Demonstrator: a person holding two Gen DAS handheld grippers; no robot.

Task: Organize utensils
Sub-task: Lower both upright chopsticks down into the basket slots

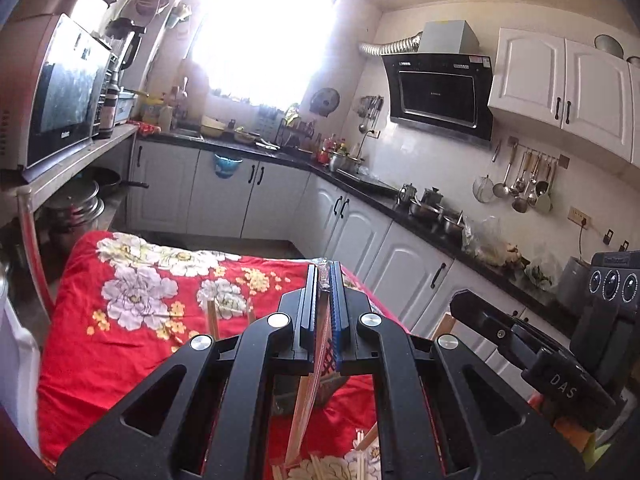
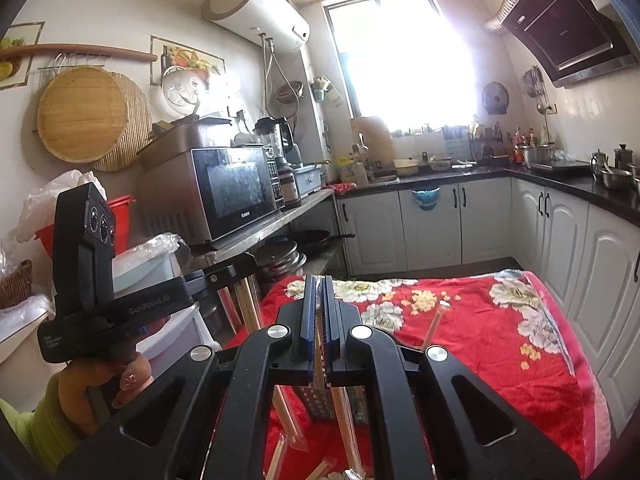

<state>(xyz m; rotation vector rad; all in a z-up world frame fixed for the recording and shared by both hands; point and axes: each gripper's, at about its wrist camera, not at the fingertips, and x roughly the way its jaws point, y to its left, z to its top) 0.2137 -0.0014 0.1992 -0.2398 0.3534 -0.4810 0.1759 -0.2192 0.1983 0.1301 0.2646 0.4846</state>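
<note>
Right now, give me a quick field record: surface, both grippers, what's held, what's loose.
surface: table with red floral cloth
left gripper: jaws shut on a clear-wrapped chopstick pack, which hangs down below them
right gripper: jaws shut on a chopstick pack, also hanging below
loose items: wrapped chopsticks lying on the cloth; more at the near edge
container: dark perforated basket on the cloth under the right gripper
background: counter with steel pots

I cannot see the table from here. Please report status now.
Left gripper shut on a wrapped chopstick pack. Right gripper shut on chopsticks. More chopsticks lie on the red floral cloth. Nothing blocking.
</note>
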